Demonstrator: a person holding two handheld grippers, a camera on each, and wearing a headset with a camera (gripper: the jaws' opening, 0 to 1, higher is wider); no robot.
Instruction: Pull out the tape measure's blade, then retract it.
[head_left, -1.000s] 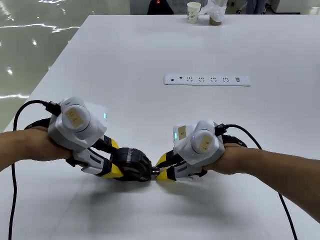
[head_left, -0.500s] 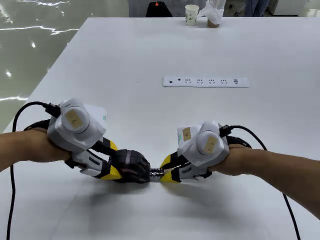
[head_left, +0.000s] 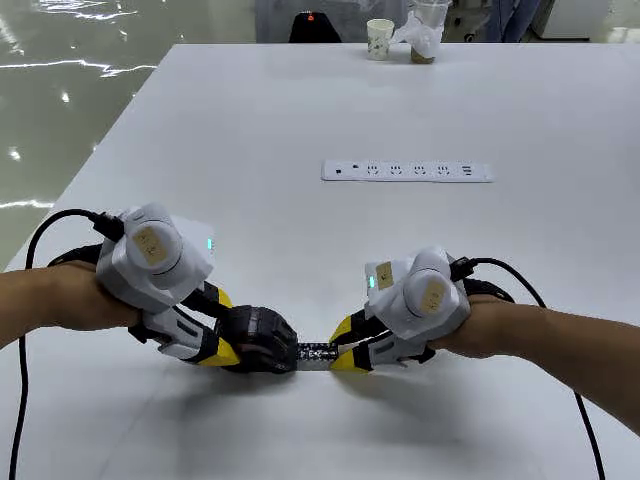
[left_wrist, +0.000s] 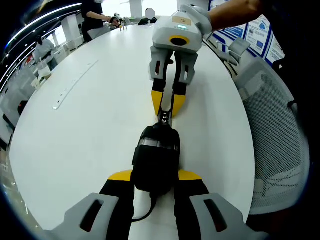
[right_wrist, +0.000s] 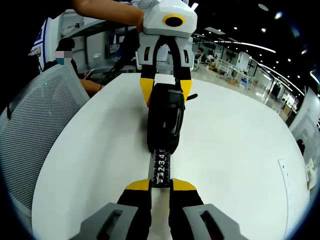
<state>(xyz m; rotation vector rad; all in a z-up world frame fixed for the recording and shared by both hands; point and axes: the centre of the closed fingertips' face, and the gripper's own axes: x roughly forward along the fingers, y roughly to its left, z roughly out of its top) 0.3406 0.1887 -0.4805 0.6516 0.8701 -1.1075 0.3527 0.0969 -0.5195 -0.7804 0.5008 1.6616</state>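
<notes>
A black tape measure (head_left: 258, 340) lies low over the white table (head_left: 320, 100), and my left gripper (head_left: 228, 352) is shut on its case (left_wrist: 156, 159). A short length of black blade (head_left: 316, 352) with white numbers runs out of the case to the right. My right gripper (head_left: 344, 358) is shut on the blade's end (right_wrist: 161, 170). In the right gripper view the case (right_wrist: 165, 118) sits just beyond the blade, with the left gripper (right_wrist: 165, 90) behind it. In the left gripper view the right gripper (left_wrist: 167, 106) faces me across the case.
A white power strip (head_left: 407, 171) lies mid-table beyond the grippers. Paper cups (head_left: 379, 39) stand at the far edge. Black cables (head_left: 40, 240) trail from both grippers. A mesh chair (left_wrist: 280, 130) stands beside the table's edge.
My right gripper has moved right, away from the case, drawing a short stretch of blade out. The left gripper has kept its hold on the case.
</notes>
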